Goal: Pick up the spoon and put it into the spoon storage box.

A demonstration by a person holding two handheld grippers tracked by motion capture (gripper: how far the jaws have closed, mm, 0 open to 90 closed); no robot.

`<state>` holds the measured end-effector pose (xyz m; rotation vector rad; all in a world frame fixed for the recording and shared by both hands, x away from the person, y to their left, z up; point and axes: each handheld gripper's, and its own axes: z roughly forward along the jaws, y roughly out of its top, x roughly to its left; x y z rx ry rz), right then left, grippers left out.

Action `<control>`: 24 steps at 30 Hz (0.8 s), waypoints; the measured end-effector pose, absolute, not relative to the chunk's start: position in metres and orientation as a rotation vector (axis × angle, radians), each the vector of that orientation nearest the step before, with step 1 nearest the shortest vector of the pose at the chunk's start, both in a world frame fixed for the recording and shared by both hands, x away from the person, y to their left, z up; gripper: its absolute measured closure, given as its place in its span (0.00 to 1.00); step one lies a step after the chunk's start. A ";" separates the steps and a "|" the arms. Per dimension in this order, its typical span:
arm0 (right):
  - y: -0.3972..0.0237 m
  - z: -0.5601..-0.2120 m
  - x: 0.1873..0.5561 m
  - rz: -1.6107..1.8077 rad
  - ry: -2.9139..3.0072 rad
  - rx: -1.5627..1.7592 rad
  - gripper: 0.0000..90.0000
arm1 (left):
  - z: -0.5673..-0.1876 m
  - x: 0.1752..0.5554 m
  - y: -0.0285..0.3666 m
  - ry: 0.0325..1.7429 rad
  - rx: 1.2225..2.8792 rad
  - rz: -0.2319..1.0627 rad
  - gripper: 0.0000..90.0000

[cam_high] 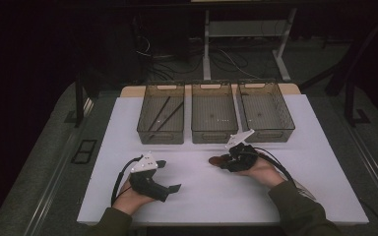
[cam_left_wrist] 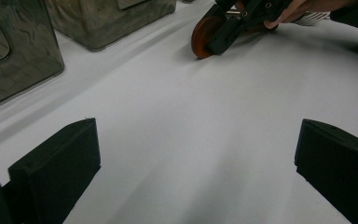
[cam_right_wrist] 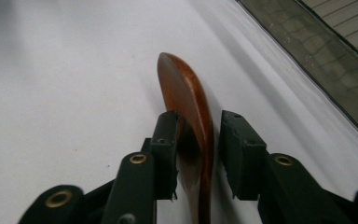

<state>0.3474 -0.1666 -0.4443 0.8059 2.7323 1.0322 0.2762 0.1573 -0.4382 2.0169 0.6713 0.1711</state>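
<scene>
— Wood, reddish-brown and glossy: was that brown wooden spoon [cam_right_wrist: 186, 102] what the right gripper [cam_right_wrist: 198, 135] had between its jaws?

— It was. In the right gripper view the spoon's bowl stood on edge on the white table [cam_high: 202, 196], running away from the camera between the two black pads. One pad lay against the bowl's back. The other stood just beside the rim with a dark sliver of gap, so the claw was narrowed around the spoon, not clamped on it.

— Where did the spoon sit on the table?

— Seen from the high view, near the table's middle, with the bowl poking out at 9 o'clock from the right gripper. The middle one of three smoky translucent plastic bins [cam_high: 214, 135] stood at 12 o'clock from it, near but apart.

— And the left gripper [cam_high: 170, 175]?

— Down at about 7 o'clock on the table, resting in the person's hand, its jaws spread wide with bare white surface between them. The spoon lay at roughly 2 o'clock from it, well apart.

— Anything in the bins?

— The leftmost bin held thin dark sticks [cam_high: 165, 115], lying slantwise. The specks in the other two were too small to tell.
</scene>
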 end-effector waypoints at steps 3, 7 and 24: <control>-0.167 -0.444 0.347 1.029 2.729 0.798 0.77 | -0.438 0.276 0.157 0.670 2.017 0.172 0.00; -0.167 -0.444 0.348 1.030 2.725 0.804 0.80 | -0.438 0.276 0.157 0.670 2.018 0.171 0.00; -0.168 -0.443 0.348 1.022 2.731 0.813 0.88 | -0.438 0.276 0.157 0.669 2.016 0.168 0.00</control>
